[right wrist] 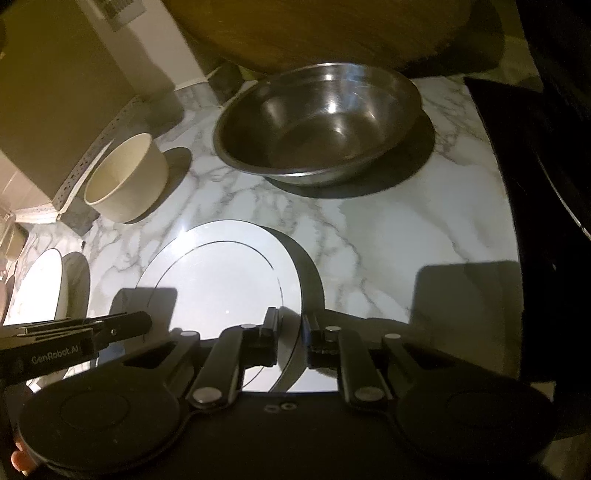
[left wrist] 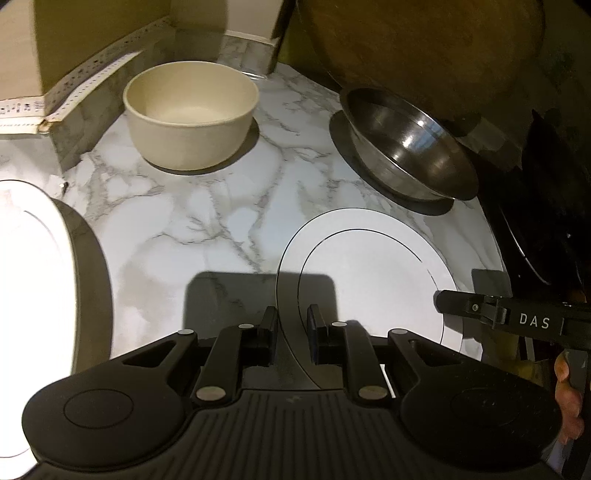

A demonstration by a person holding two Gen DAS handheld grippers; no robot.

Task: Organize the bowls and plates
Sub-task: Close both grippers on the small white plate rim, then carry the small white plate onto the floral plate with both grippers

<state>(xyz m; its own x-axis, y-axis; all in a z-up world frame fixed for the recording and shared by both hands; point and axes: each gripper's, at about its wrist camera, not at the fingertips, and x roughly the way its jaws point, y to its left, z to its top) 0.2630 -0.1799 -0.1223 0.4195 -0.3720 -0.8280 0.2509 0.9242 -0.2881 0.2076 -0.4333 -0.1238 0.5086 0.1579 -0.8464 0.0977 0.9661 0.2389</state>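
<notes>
Both hand-held grippers are set at opposite edges of one white plate. Seen from the left wrist, the left hand-held gripper (left wrist: 291,334) straddles the near-left rim of the white plate (left wrist: 369,266), its jaws narrowly parted around the edge; whether the rim is actually pinched cannot be told. A cream bowl (left wrist: 190,114) and a steel bowl (left wrist: 406,147) stand well apart on the marbled surface (left wrist: 207,221), and a second white plate (left wrist: 29,266) lies at far left. From the right wrist, the right hand-held gripper (right wrist: 291,332) straddles the same plate's right rim likewise. An uneven lift could tilt the glossy plate so that it slips out. A cardboard box (left wrist: 92,33) stands behind.
</notes>
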